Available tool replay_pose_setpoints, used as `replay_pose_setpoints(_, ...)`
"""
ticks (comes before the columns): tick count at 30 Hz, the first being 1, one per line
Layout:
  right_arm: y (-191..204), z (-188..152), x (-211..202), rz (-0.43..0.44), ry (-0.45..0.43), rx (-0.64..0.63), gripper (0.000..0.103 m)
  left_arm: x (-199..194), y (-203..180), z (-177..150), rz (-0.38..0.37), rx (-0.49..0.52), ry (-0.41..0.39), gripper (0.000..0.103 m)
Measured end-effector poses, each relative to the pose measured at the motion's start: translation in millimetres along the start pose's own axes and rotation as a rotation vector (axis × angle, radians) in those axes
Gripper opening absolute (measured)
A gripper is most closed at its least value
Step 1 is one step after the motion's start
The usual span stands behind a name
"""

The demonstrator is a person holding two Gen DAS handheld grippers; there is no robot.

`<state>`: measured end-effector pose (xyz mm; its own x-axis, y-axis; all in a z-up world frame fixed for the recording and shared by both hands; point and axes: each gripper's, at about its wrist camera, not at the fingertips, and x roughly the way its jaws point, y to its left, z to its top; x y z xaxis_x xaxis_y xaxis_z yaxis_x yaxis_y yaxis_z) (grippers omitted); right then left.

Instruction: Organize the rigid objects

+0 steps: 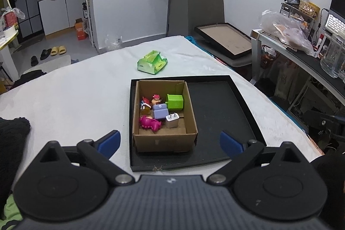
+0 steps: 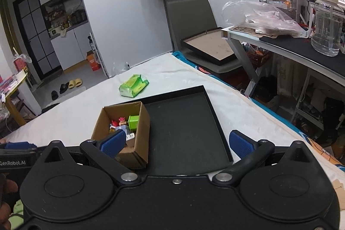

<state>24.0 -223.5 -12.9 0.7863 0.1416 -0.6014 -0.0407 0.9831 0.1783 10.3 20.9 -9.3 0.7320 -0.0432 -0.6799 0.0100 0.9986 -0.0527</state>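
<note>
A cardboard box (image 1: 165, 141) stands in the left part of a black tray (image 1: 217, 113) on the white-covered table. Inside it lie a green cube (image 1: 175, 102), a purple block (image 1: 160, 111), a white charger plug (image 1: 172, 120), a pink toy (image 1: 148, 122) and small figures (image 1: 155, 98). My left gripper (image 1: 170, 141) is open and empty, just before the box's near wall. My right gripper (image 2: 177, 142) is open and empty above the tray (image 2: 185, 128), with the box (image 2: 141, 141) behind its left finger.
A green tissue pack (image 1: 152, 62) lies on the table beyond the tray, and shows in the right wrist view (image 2: 133, 85). A chair with a picture frame (image 1: 224, 39) stands past the table's far edge. A cluttered desk (image 2: 301, 51) is at the right.
</note>
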Motion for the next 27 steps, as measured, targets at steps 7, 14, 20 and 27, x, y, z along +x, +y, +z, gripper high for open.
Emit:
replay_pose_setpoints(7,5.3,-4.5,-21.8,0.015,-0.004,-0.012,0.103,-22.1,-0.1,-6.4,0.008,0.009,-0.019,0.099)
replay_pose_setpoints(14,7.9,-13.5,-29.7,0.009,0.018,-0.024,0.103,-34.4,-4.8,-16.1,-0.005,0.011,-0.044,0.099)
replay_pose_setpoints(20,8.2,-23.4,-33.1,0.005,0.032,-0.019,0.103,-40.6,-3.7,-23.9,-0.017,0.026,-0.039,0.099)
replay_pose_setpoints(27,13.8,-28.8,-34.8,0.016,0.044,-0.045,0.103,-42.4,2.3,-32.7,-0.017,0.025,-0.034,0.099)
